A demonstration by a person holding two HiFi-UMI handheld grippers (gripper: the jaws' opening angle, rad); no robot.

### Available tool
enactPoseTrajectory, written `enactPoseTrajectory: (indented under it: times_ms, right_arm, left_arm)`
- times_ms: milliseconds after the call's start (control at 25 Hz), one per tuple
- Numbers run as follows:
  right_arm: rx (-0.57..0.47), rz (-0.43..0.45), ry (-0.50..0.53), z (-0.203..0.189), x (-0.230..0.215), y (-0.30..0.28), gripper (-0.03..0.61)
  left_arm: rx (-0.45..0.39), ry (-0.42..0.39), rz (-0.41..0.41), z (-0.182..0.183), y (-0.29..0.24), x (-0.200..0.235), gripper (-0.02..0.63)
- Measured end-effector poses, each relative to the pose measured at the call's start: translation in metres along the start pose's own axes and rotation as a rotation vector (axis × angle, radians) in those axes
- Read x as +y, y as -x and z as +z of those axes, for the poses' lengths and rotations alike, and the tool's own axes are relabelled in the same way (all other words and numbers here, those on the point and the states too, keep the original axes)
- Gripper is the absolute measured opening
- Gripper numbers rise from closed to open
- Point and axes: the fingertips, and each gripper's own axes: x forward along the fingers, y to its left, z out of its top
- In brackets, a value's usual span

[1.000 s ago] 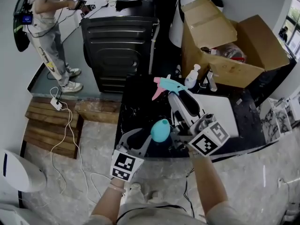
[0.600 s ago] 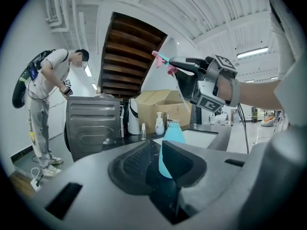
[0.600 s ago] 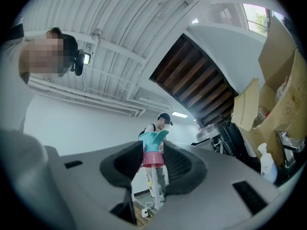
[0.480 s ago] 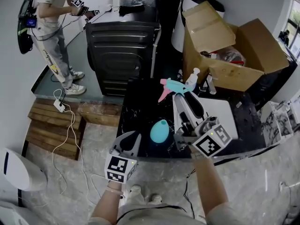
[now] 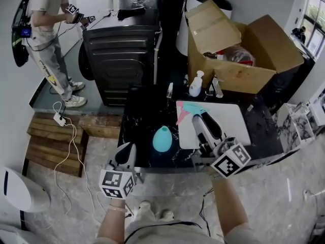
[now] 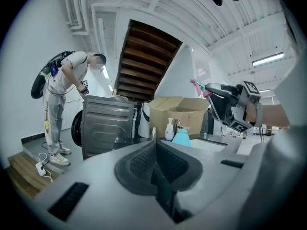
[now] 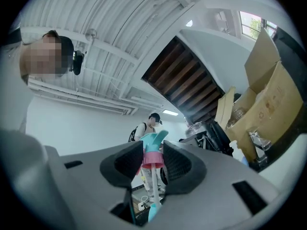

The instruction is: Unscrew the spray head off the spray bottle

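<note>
Head view: left gripper is low over the near edge of the black table. Its jaws have just been closing and now sit together, empty. Spray bottle, teal and headless, stands on the table near that front edge, between the two grippers and clear of both. Right gripper is over the white board, clamped on the spray head, teal with a pink trigger. The head is off the bottle and held well apart from it. Cardboard box sits open at the back of the table, pump bottle just in front of it. Black appliance is behind the table. A person stands at the far left.

Left gripper view: pads meet, nothing between. Beyond the jaws, the bottle is upright, neck bare, with the pump bottle and box behind. The right gripper is up at the right, with a pink bit of the head showing at its tip.

Right gripper view: pads press on the head's pink collar. The teal top sticks out past the jaws and the dip tube runs back between them.
</note>
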Motion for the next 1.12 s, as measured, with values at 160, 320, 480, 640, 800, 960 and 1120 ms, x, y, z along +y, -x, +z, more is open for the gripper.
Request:
enactPoseTrajectory:
  times_ms: [160,320,480,640,800,960,1120]
  right_arm:
    - [0.023,-0.037,-0.017,-0.009,-0.010,0.028,0.137]
    - [0.043,-0.075,-0.047,-0.019,-0.020,0.054,0.137]
    - [0.059,-0.104,-0.079,-0.031,-0.028,0.074,0.137]
    - [0.065,-0.125,-0.115,-0.039,-0.035,0.086,0.135]
    - [0.053,-0.127,-0.138,-0.039,-0.036,0.090,0.135]
    - [0.044,-0.127,-0.141,-0.039,-0.038,0.094,0.135]
    - [0.042,-0.127,-0.140,-0.036,-0.038,0.097,0.135]
  left_arm:
    - [-0.007,0.019,0.013,-0.002,0.008,-0.006,0.006]
    - [-0.013,0.026,0.021,-0.004,0.016,-0.015,0.006]
    - [-0.017,0.038,0.032,-0.008,0.023,-0.022,0.006]
    - [-0.015,0.036,0.035,-0.009,0.028,-0.029,0.006]
    - [-0.016,0.035,0.041,-0.009,0.031,-0.032,0.006]
    - [-0.018,0.033,0.049,-0.011,0.034,-0.033,0.006]
    - [-0.019,0.030,0.055,-0.009,0.036,-0.033,0.006]
